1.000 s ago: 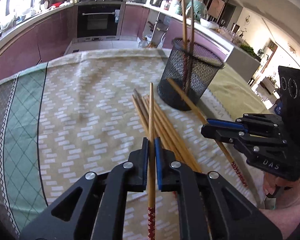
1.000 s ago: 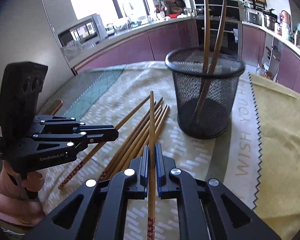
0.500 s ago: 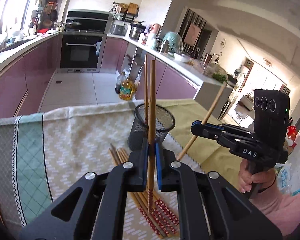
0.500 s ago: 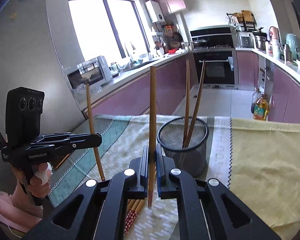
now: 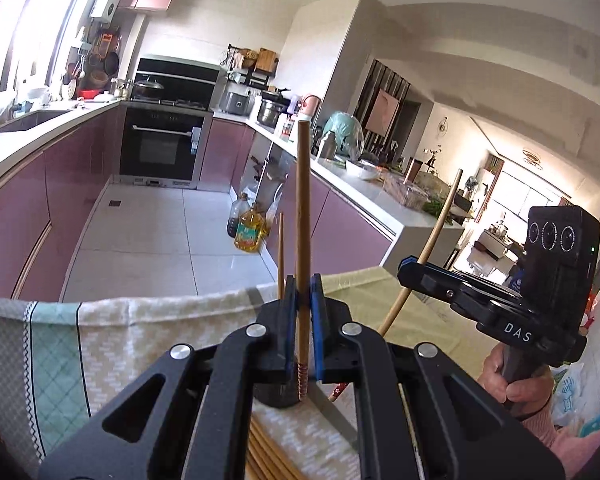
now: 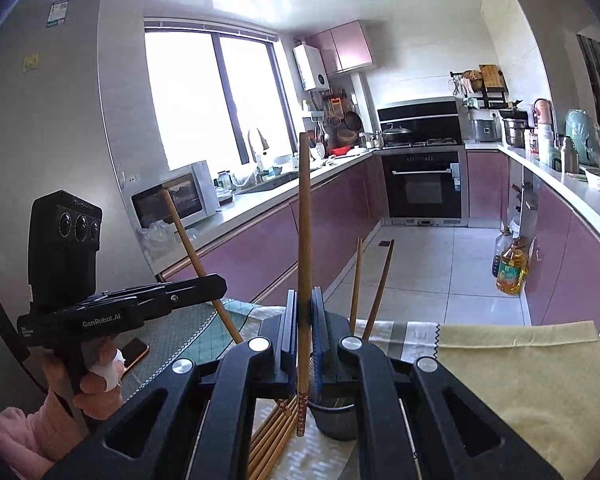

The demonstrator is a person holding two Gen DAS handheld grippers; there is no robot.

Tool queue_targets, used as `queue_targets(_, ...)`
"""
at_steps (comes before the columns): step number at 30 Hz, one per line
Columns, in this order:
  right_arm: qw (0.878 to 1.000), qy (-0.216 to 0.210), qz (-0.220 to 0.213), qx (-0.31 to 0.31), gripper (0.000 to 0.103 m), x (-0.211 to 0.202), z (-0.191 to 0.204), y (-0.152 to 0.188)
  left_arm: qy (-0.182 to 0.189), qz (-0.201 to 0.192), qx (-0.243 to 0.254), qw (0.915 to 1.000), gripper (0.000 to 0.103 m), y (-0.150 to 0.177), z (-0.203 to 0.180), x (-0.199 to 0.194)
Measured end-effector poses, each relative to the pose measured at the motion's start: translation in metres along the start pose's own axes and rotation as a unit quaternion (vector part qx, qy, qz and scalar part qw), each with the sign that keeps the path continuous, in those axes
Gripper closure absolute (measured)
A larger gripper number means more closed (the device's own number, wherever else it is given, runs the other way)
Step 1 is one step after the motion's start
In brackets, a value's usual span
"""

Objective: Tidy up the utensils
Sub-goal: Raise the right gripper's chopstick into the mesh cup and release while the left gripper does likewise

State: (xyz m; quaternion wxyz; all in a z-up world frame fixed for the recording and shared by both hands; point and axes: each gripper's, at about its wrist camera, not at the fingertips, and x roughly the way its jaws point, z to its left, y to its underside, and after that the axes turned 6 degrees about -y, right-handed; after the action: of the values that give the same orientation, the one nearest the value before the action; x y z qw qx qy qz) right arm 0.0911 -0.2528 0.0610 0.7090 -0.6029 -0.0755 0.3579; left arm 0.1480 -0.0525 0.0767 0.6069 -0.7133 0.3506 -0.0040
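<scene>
Gripping one chopstick apiece, both tools are hovering above the table [image 6: 520, 360], and each one's jaws are clamped hard on its stick. The left tool [image 5: 303, 320] is pinching its chopstick [image 5: 302, 216] near the red-patterned end, with the plain shaft pointing toward twelve o'clock in its own view; the right tool [image 6: 304, 332] is holding the second chopstick [image 6: 304, 232] the same way. A hand [image 5: 512, 380] is wrapping the right tool's handle at about four o'clock in the left view. The black mesh holder [image 6: 334, 416] is sitting low, mostly hidden behind the right tool's jaws, with two chopsticks in the holder [image 6: 374, 288] leaning out toward one o'clock. More loose chopsticks [image 6: 272, 436] are lying on the patterned cloth [image 5: 140, 340] just beside the holder, at about seven o'clock from it. Judging from this, trouble is waiting at the drop: each stick is being held near one end, so the long free length could swing or pivot in the pads. A tip could catch the holder's rim or knock the two leaning sticks, and the light holder could tip. Both sticks arriving together could also cross and jam at the mouth.
</scene>
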Motion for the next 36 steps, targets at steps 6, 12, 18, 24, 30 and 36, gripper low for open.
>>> queue_targets(6, 1.000, 0.012, -0.020, 0.000, 0.097, 0.003, -0.011, -0.017, -0.015, -0.017, 0.013, 0.9997, 0.096, -0.016, -0.012, 0.010)
queue_targets(12, 1.000, 0.020, 0.009, 0.012, 0.097, 0.026, -0.024, -0.008, -0.042, 0.017, 0.033, 0.9984, 0.096, -0.008, -0.017, 0.040)
queue_targets(18, 0.997, 0.021, 0.065, 0.026, 0.097, 0.053, -0.033, 0.010, -0.046, 0.077, 0.061, 0.9941, 0.096, 0.014, -0.019, 0.067)
queue_targets(24, 0.991, 0.029, 0.118, 0.046, 0.097, 0.076, -0.043, 0.022, -0.040, 0.117, 0.074, 0.9896, 0.096, 0.021, -0.011, 0.089)
queue_targets(30, 0.988, 0.040, 0.132, 0.067, 0.095, 0.090, -0.055, 0.029, -0.052, 0.127, 0.068, 0.9882, 0.095, 0.013, -0.008, 0.111)
queue_targets(36, 0.988, 0.046, 0.125, 0.079, 0.090, 0.094, -0.062, 0.029, -0.056, 0.127, 0.052, 0.9890, 0.092, 0.016, 0.000, 0.117)
